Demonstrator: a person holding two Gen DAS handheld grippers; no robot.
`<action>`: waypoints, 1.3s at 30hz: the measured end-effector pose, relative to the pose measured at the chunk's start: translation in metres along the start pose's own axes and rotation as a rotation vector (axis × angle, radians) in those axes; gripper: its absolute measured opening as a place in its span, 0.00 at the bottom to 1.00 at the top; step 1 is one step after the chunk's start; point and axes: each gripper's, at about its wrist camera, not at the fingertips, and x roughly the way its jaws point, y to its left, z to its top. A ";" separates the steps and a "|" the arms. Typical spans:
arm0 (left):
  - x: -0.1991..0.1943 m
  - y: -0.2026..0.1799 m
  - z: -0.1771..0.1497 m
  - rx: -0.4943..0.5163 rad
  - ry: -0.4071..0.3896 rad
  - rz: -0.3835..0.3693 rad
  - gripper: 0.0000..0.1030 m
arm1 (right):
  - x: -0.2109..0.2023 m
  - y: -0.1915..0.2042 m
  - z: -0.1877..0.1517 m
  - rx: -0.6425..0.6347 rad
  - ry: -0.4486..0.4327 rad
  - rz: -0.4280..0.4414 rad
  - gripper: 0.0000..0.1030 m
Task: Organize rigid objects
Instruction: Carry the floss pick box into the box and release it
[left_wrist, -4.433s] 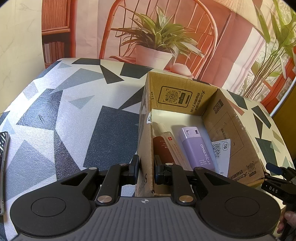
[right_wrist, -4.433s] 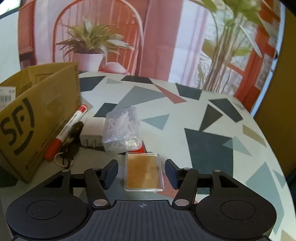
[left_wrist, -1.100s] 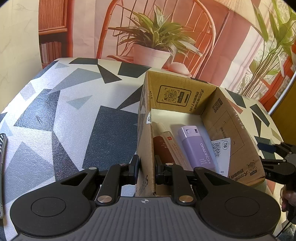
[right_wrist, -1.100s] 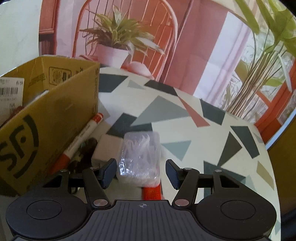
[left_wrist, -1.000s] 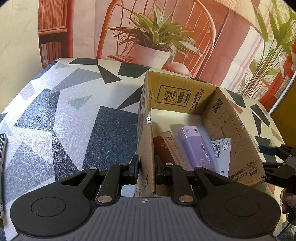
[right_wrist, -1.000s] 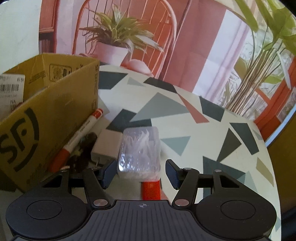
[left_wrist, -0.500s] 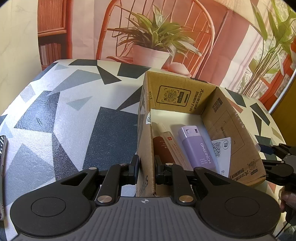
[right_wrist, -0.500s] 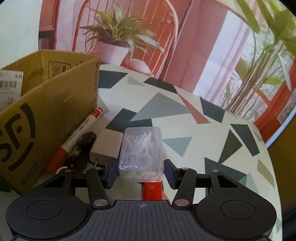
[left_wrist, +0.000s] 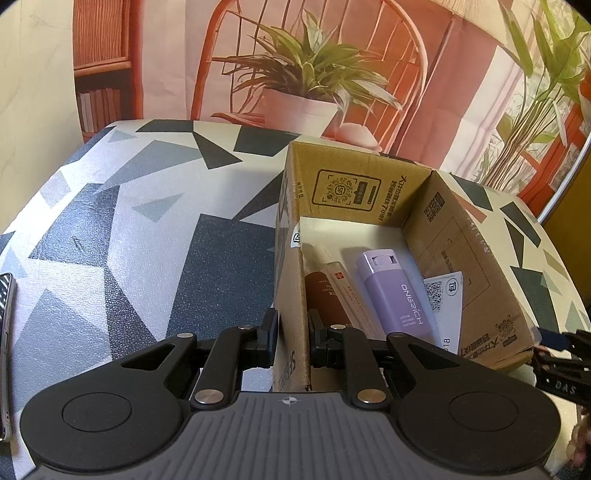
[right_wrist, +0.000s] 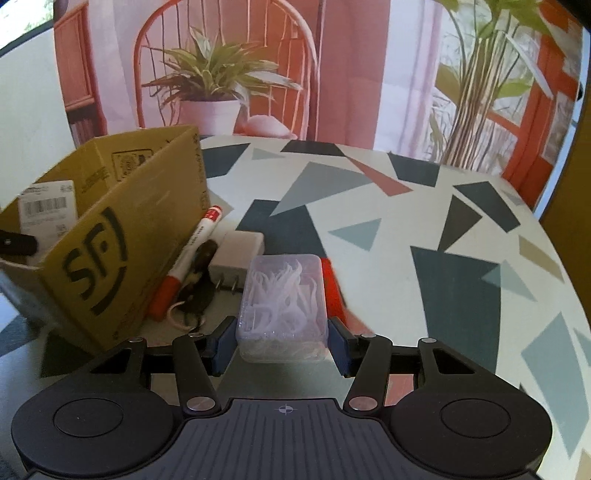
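Observation:
An open cardboard box (left_wrist: 347, 184) stands on the patterned table, and my left gripper (left_wrist: 291, 339) is shut on its near left wall. Inside lie a purple case (left_wrist: 395, 291), a dark red bottle (left_wrist: 319, 299), a white tube (left_wrist: 347, 288) and a paper card (left_wrist: 445, 295). My right gripper (right_wrist: 282, 343) is shut on a clear plastic case of white floss picks (right_wrist: 284, 295), held just off the table to the right of the box (right_wrist: 110, 258). The right gripper (left_wrist: 557, 354) shows at the right edge of the left wrist view.
Beside the box's right wall lie a red marker (right_wrist: 188, 254), a white charger plug (right_wrist: 236, 251), a dark key ring (right_wrist: 197, 284) and a flat red thing (right_wrist: 330, 291) partly under the clear case. A phone (left_wrist: 5, 332) lies at the table's left edge.
My right gripper's pads have closed onto the clear case, and it has shifted and rolled with the case in it. The left gripper holds still on the box wall.

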 end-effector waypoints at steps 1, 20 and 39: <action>0.000 0.000 0.000 0.001 0.000 0.000 0.17 | -0.002 0.000 -0.002 0.004 0.003 0.005 0.47; 0.000 0.000 0.000 0.000 0.000 0.000 0.17 | -0.016 -0.054 0.004 0.551 -0.067 0.276 0.47; 0.001 0.000 -0.001 -0.003 0.001 -0.007 0.17 | 0.003 0.077 0.109 -0.050 -0.136 0.329 0.47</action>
